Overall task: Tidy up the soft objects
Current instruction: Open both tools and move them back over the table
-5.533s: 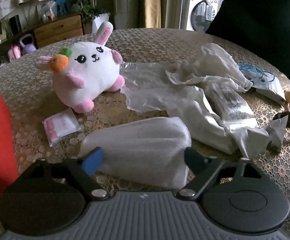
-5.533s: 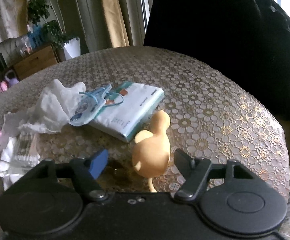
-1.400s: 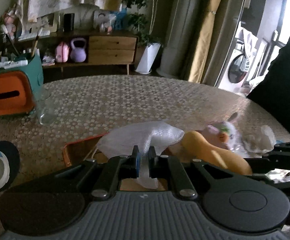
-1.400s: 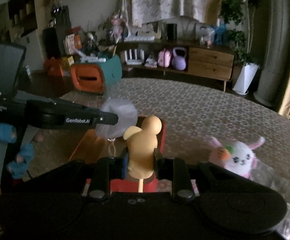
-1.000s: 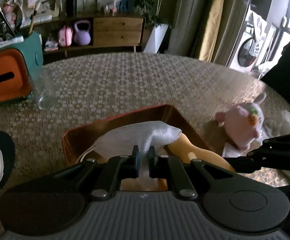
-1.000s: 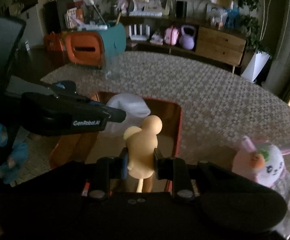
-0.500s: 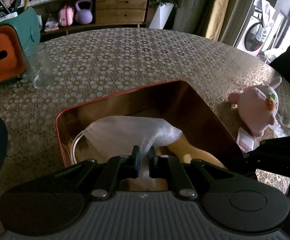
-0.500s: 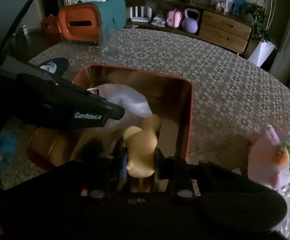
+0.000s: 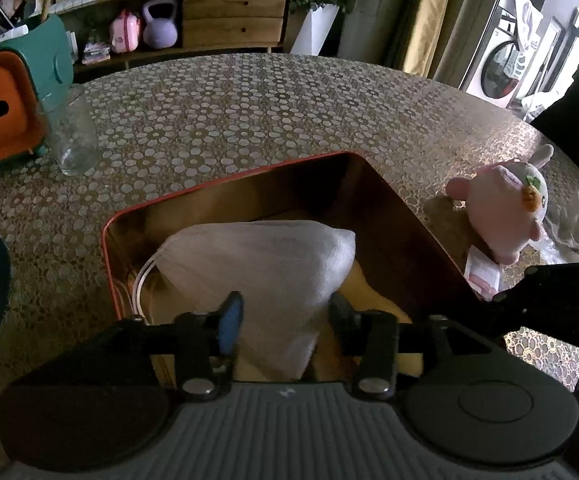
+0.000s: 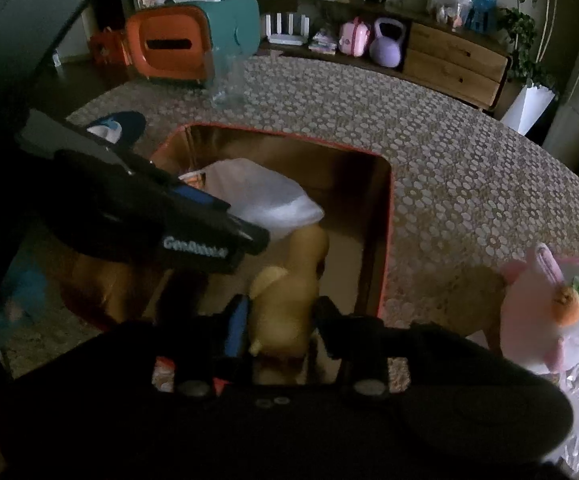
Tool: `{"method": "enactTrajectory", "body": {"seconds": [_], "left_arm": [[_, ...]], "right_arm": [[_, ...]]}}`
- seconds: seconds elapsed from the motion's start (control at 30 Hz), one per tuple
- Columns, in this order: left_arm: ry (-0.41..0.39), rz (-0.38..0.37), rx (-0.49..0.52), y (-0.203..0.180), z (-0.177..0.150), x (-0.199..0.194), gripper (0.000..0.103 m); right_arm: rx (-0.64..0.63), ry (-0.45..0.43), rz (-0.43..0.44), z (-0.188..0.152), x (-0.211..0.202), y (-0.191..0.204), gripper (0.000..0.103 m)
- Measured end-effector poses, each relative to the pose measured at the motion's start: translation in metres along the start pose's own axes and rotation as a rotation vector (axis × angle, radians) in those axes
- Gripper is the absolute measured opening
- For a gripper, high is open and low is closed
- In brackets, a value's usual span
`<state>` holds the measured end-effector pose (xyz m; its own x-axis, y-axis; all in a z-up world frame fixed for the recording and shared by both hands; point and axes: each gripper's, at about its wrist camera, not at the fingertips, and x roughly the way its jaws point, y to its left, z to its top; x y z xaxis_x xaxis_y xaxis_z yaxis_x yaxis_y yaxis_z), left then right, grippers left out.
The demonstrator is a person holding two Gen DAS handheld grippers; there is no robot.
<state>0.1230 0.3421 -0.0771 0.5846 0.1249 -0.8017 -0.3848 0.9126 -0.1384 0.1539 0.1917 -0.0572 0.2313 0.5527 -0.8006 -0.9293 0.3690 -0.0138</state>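
A red box (image 9: 225, 184) with a shiny brown inside stands on the patterned table. My left gripper (image 9: 285, 316) is open over it; a white mesh pouch (image 9: 257, 256) lies between its spread fingers, inside the box. My right gripper (image 10: 279, 316) is open, with a yellow duck toy (image 10: 289, 280) between its fingers, low in the box (image 10: 385, 216). The pouch (image 10: 261, 200) also shows there, partly behind the left gripper's finger (image 10: 209, 232). A pink and white bunny plush (image 9: 505, 216) (image 10: 549, 312) sits on the table right of the box.
A drinking glass (image 9: 71, 132) and an orange and teal case (image 9: 5, 112) stand at the table's far left. Crumpled white plastic bags (image 9: 577, 232) lie beyond the bunny. A small pink packet (image 9: 481, 272) lies by the box's right wall. A dark round lid (image 10: 117, 128) lies left of the box.
Both grippers have lowered into the box and opened. The pouch and the duck, held shut half a second ago, are now released between spread fingers.
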Motion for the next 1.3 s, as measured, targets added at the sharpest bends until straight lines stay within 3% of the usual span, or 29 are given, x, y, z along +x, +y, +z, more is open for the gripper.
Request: {"method": "enactTrajectory", "body": {"seconds": [0.4, 0.67, 1.0, 1.1, 1.2, 1.3], "left_arm": [[-0.121, 0.013, 0.061, -0.023, -0.011, -0.052, 0.065], [-0.214, 0.003, 0.112, -0.067, -0.02, -0.093, 0.065], [-0.263, -0.078, 0.18, -0.132, -0.031, -0.119, 0.066], [-0.279, -0.1, 0.196, -0.151, -0.037, -0.124, 0.078], [-0.285, -0.126, 0.211, -0.17, -0.04, -0.125, 0.081], [-0.292, -0.165, 0.221, -0.188, -0.044, -0.124, 0.09]], "right_arm": [[0.088, -0.11, 0.04, -0.019, -0.057, -0.018, 0.061], [0.142, -0.221, 0.035, -0.041, -0.117, -0.036, 0.066], [0.209, -0.318, -0.002, -0.085, -0.184, -0.07, 0.074], [0.246, -0.336, -0.019, -0.101, -0.2, -0.083, 0.077], [0.278, -0.353, -0.052, -0.118, -0.214, -0.097, 0.083], [0.295, -0.359, -0.083, -0.136, -0.227, -0.108, 0.087]]}}
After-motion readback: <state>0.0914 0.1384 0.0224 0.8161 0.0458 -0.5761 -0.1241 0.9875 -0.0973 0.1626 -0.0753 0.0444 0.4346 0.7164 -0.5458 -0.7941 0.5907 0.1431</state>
